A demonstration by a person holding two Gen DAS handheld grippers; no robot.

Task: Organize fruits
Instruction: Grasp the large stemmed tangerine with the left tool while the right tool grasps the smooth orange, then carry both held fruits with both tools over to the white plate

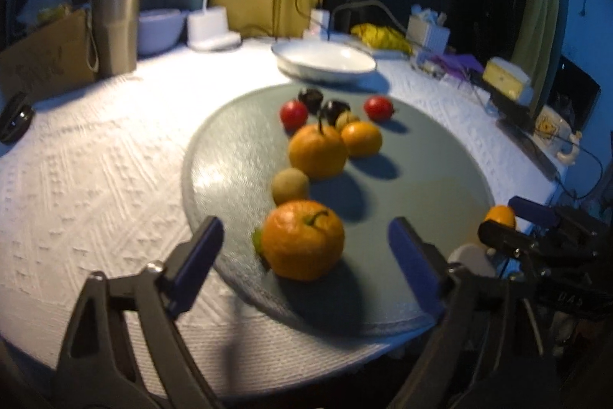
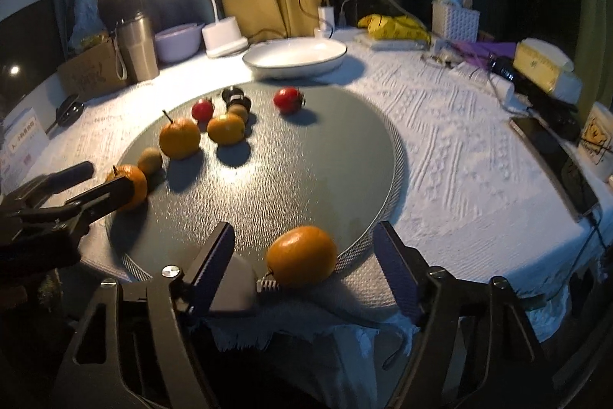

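Left tongs [image 1: 302,255] are spread around a stemmed orange [image 1: 304,240] — right tongs [image 2: 304,263], likewise unclosed, around another orange [image 2: 302,255].

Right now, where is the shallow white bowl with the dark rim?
The shallow white bowl with the dark rim stands empty on the white tablecloth, just behind the round grey mat, right of the white lamp base.
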